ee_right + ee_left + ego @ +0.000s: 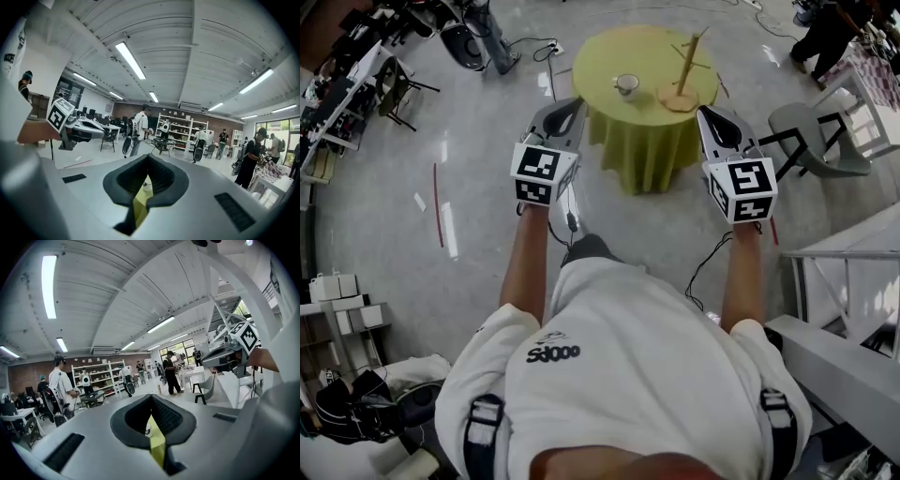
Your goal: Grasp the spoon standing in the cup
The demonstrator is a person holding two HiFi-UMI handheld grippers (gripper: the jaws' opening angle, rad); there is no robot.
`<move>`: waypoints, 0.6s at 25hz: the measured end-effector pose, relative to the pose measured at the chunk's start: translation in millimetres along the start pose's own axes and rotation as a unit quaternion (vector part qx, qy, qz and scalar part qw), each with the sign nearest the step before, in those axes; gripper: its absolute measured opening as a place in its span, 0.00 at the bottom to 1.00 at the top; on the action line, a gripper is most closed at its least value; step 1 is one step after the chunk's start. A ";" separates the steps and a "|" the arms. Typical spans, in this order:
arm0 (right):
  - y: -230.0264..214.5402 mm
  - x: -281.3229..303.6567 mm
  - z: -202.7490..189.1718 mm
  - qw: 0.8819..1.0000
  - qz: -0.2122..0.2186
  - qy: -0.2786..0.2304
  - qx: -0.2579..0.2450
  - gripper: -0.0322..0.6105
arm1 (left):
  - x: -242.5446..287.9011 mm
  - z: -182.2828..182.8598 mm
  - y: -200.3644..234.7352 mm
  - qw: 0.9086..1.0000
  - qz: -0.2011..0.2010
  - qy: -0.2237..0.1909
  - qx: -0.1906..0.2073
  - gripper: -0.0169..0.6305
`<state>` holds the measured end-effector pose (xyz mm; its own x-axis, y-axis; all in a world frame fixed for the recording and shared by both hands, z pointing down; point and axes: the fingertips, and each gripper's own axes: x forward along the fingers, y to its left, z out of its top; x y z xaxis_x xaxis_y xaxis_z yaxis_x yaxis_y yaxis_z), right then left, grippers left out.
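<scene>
The fingers [171,422] of the left gripper [570,103] are pressed together at their tips with nothing held. The fingers [165,180] of the right gripper [709,112] are closed the same way and are also empty. In the head view we see both grippers held side by side, well apart, at the near edge of the one round bench draped in a yellow-green cloth [609,52] at the upper centre.

On the bench stands one small white cup [626,86], left of the middle and back from the near rim. The spoon in it is too small for us to make out. Just to the cup's right stands one pale wooden peg stand on a round base [682,82], with its base close to the rim.

Bare grey floor [478,187] lies open to the left of the bench. At the right a single grey plastic chair [811,141] stands near the bench. Through each gripper's closed fingers we see only a sliver of yellow cloth.
</scene>
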<state>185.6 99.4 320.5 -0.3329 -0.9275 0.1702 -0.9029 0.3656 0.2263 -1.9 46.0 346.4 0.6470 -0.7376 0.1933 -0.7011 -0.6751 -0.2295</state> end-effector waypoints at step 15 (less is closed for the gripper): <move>-33.0 135.6 -18.5 0.999 0.018 0.031 0.005 0.08 | 115.5 -22.4 85.4 1.000 -0.028 0.005 0.002 0.07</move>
<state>175.4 -36.9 353.8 -0.3482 -0.9067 0.2379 -0.8933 0.3979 0.2090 6.2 -97.1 370.5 0.6819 -0.6988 0.2164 -0.6628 -0.7153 -0.2214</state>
